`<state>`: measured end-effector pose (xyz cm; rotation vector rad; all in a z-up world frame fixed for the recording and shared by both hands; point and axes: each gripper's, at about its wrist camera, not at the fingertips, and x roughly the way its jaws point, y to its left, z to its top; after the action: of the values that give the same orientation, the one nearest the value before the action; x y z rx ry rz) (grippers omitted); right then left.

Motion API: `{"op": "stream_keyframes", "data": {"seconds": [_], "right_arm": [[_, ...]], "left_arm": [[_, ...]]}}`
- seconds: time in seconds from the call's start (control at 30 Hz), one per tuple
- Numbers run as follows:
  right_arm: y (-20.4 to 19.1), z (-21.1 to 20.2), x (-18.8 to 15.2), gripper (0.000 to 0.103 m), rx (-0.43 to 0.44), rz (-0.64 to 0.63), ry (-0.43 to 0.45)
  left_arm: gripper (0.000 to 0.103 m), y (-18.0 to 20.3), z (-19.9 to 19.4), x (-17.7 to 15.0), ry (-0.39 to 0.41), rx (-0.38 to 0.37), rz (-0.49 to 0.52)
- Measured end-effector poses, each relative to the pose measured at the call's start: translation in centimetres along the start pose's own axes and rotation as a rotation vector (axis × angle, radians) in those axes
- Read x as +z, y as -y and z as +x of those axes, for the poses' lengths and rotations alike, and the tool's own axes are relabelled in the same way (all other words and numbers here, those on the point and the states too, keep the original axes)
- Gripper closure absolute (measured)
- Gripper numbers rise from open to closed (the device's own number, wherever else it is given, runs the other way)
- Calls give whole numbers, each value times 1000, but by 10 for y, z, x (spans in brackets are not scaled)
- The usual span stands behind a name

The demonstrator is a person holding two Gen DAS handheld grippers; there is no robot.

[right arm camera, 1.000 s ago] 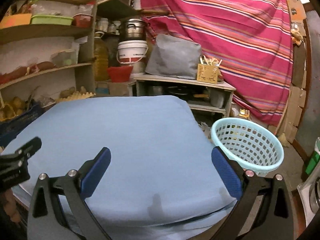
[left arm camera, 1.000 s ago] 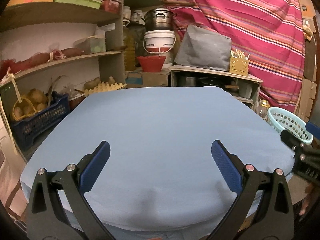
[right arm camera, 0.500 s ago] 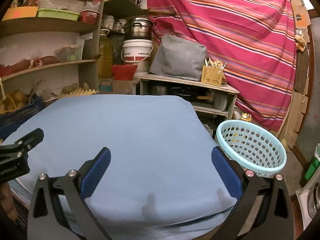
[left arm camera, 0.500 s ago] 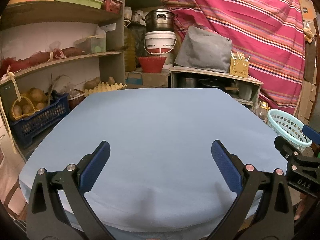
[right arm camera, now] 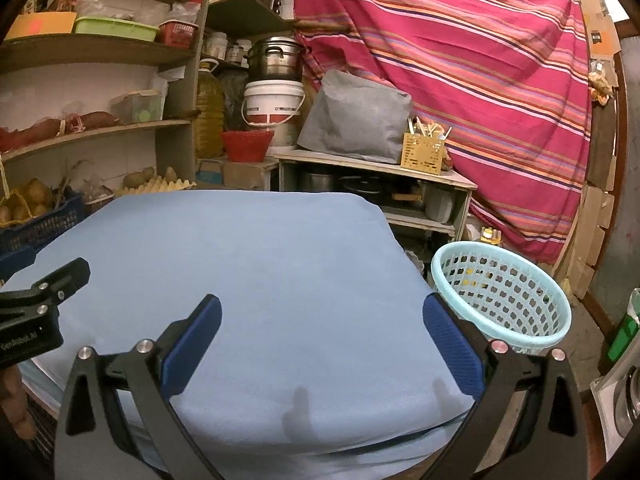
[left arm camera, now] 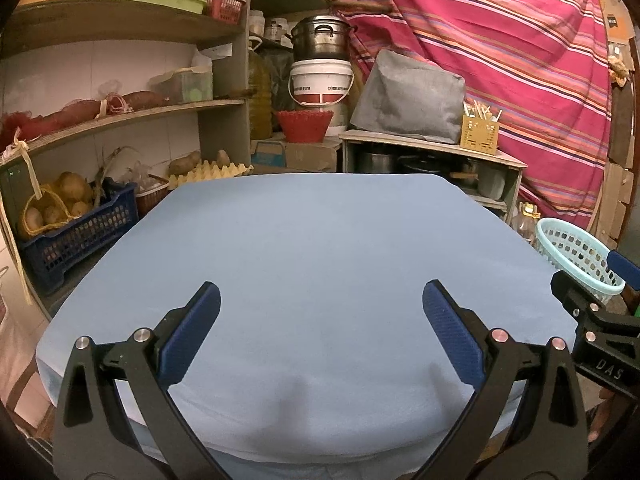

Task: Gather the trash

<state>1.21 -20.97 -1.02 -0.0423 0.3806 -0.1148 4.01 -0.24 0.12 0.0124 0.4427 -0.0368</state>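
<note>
My left gripper [left arm camera: 320, 320] is open and empty above the near edge of a table covered with a light blue cloth [left arm camera: 312, 240]. My right gripper [right arm camera: 320, 320] is open and empty above the same cloth [right arm camera: 260, 260], near its front right corner. A light blue perforated basket [right arm camera: 500, 296] stands on the floor right of the table; it also shows at the right edge of the left wrist view [left arm camera: 576, 256]. No trash shows on the cloth. The right gripper shows in the left wrist view [left arm camera: 592, 320], and the left gripper in the right wrist view [right arm camera: 36, 308].
Wooden shelves [left arm camera: 120, 116] with bags and boxes stand on the left, with a blue crate of potatoes [left arm camera: 68, 228] below. A low cabinet [right arm camera: 372, 184] with a grey bundle and a yellow holder stands behind the table. A striped red cloth [right arm camera: 480, 80] hangs at the back.
Both views have tilted up and pulled back slightly. The right gripper shows further into the left wrist view. Both grippers stay open.
</note>
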Motion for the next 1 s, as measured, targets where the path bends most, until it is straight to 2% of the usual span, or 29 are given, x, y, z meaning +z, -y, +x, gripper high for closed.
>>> {"op": "stream_keyframes", "data": {"seconds": [1.0], "right_arm": [[15,-2,0,5,-10,12,13]], "left_arm": [[5,-14,3,2,-1,12,-8]]}}
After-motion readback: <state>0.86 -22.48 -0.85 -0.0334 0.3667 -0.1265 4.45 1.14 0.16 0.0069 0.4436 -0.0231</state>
